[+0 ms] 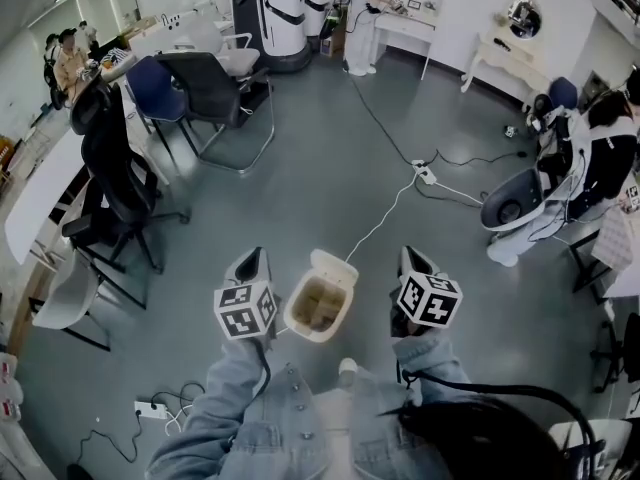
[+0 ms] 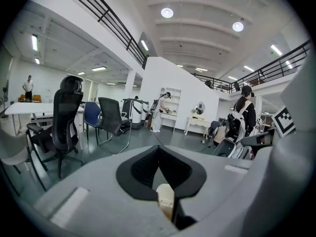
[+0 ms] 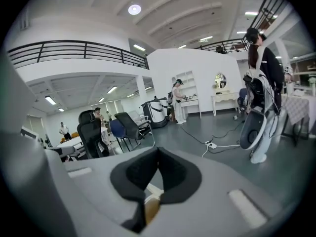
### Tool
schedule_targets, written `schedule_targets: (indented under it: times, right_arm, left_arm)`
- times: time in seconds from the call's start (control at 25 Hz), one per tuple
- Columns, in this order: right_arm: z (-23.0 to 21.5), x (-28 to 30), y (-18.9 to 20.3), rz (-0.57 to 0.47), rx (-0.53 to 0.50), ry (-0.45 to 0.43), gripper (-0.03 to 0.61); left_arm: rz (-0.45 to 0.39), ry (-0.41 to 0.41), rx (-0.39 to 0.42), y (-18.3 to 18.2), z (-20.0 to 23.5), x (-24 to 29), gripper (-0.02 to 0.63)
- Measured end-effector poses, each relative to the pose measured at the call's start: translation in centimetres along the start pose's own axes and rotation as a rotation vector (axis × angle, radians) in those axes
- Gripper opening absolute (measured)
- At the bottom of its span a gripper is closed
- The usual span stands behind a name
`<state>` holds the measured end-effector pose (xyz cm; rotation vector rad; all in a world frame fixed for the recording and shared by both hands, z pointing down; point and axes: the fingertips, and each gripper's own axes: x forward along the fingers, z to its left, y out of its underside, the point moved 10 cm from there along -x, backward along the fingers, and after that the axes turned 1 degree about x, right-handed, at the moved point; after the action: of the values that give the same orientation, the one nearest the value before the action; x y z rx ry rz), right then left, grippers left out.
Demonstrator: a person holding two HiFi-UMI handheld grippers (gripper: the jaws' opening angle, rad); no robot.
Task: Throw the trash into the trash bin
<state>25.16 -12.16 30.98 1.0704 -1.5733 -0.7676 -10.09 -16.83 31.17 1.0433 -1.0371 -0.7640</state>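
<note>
Denim sleeves [image 1: 232,408], left hand-held gripper [image 1: 254,256] clenched empty, right hand-held gripper [image 1: 414,255] likewise, trash bin [image 1: 293,309] upright between, lid open.

Left gripper [image 1: 252,261] and right gripper [image 1: 413,259] point forward, fingers closed together.

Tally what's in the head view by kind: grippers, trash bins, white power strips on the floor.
Grippers: 2, the left gripper and the right gripper
Trash bins: 1, the trash bin, lid open, on the floor between them
White power strips: 2 that I can make out, the far power strip and the near power strip
Total: 5
</note>
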Motion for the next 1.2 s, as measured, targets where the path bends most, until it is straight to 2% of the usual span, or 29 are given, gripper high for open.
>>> schedule_targets:
  times: [0.24, 0.64, 1.2]
  right_arm:
    - [-0.3, -0.4, 0.0, -0.005, 0.016, 0.0, 0.003]
    - [0.6, 0.6, -0.8, 0.024, -0.049, 0.012, 0.003]
    - [0.0, 0.7, -0.7, 0.046, -0.042, 0.026, 0.003]
  left_arm:
    - [0.01, -0.002, -0.006, 0.2, -0.1, 0.5, 0.009]
    - [0.014, 0.007, 0.011, -0.3, -0.1, 1.4, 0.009]
    - [0.03, 0.016, -0.002, 0.2, -1.1, 2.2, 0.009]
